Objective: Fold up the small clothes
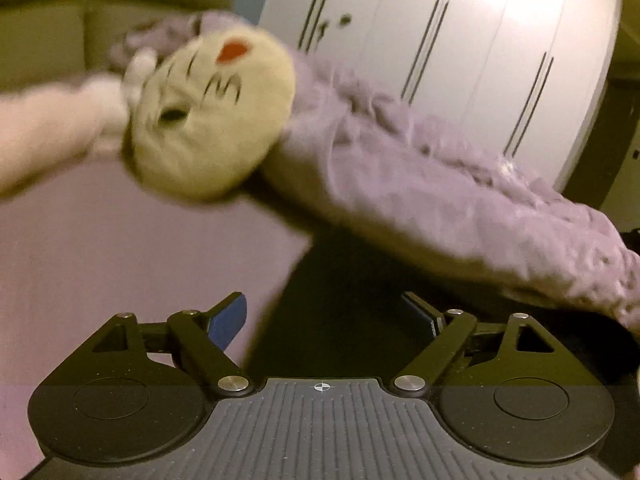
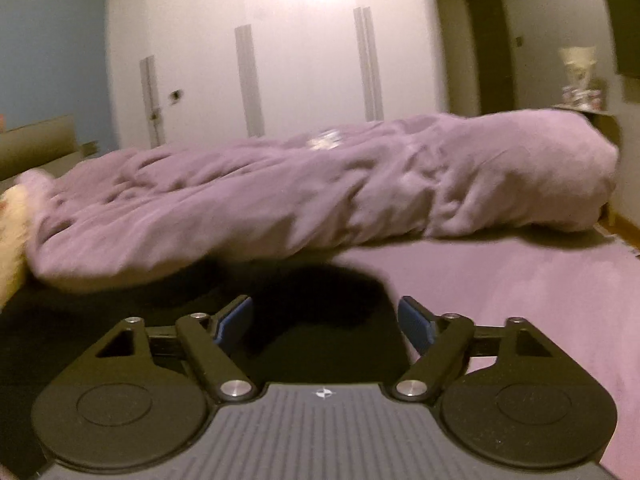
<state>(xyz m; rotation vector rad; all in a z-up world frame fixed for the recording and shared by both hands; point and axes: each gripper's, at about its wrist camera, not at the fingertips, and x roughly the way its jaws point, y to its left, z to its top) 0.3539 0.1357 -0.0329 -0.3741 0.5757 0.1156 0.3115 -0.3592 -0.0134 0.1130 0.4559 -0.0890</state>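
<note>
A dark, near-black garment (image 1: 352, 280) lies flat on the purple bed sheet (image 1: 120, 264), right in front of my left gripper (image 1: 332, 320), which is open and empty just above it. In the right wrist view the same dark garment (image 2: 320, 292) lies under my right gripper (image 2: 326, 320), also open and empty, jaws wide apart. The blue pads (image 2: 234, 322) hold nothing. The garment's shape and edges are hard to make out in the dim light.
A rolled purple duvet (image 2: 320, 192) lies across the bed behind the garment. A cream plush toy (image 1: 208, 120) rests at its left end. White wardrobe doors (image 2: 300, 60) stand behind, with a nightstand (image 2: 580, 112) at the right.
</note>
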